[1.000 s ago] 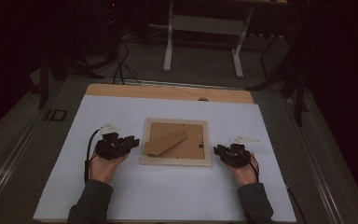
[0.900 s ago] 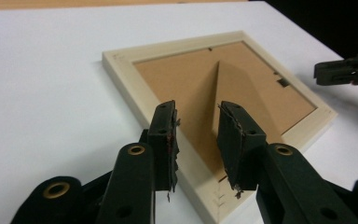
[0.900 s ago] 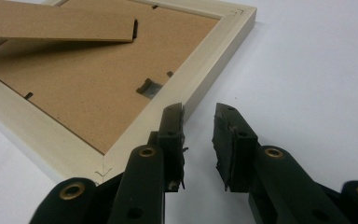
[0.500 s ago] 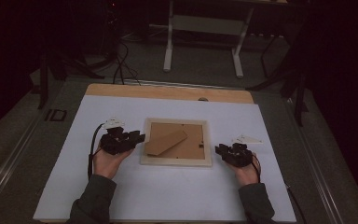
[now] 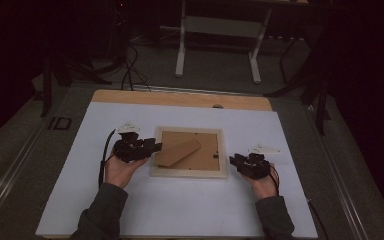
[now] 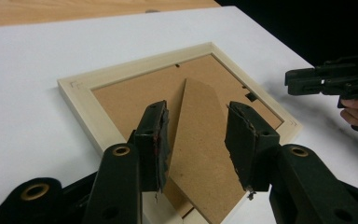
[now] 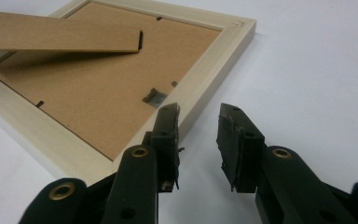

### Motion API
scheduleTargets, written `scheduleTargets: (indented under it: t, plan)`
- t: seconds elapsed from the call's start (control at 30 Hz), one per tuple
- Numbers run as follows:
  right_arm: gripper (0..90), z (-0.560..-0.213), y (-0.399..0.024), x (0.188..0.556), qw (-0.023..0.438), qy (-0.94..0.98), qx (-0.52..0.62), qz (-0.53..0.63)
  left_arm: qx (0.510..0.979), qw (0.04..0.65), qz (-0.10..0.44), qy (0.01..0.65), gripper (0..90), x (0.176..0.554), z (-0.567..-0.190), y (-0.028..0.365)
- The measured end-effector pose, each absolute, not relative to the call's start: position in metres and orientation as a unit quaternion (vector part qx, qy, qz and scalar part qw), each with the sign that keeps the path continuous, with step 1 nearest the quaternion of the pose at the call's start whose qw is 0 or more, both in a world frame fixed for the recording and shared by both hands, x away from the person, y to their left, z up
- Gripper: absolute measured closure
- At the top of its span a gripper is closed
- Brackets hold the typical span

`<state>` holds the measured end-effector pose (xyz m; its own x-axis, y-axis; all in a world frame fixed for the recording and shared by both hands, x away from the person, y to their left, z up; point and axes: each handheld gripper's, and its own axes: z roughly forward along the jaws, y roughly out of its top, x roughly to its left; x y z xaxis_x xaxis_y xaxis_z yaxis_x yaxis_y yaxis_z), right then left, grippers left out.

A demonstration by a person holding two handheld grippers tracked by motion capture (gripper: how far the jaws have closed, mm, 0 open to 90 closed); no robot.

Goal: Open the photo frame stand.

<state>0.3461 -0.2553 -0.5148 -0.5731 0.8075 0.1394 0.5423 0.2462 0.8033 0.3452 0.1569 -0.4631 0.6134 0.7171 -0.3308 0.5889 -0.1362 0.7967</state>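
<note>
Two black hand-held grippers, left gripper [image 5: 155, 148] and right gripper [image 5: 234, 161], flank the face-down pale wooden picture frame [image 5: 189, 171] (jaws just opening, nothing gripped).

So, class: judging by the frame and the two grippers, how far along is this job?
Done: the frame lies face down on the table, its stand lifted off the backing. In hand: the left gripper straddles the stand, jaws just opened and not pressing it; the right gripper waits open beside the frame's corner. Left: probably the backing, still seated inside.
</note>
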Motion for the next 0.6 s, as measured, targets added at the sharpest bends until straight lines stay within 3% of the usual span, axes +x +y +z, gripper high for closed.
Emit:
scheduleTargets:
  t: [0.6]
  plan:
    - [65.6, -0.516, -0.253, 0.347, 0.149, 0.778, 0.433, 0.431, 0.772, 0.470, 0.005, 0.429, 47.4, 0.371, -0.479, 0.144]
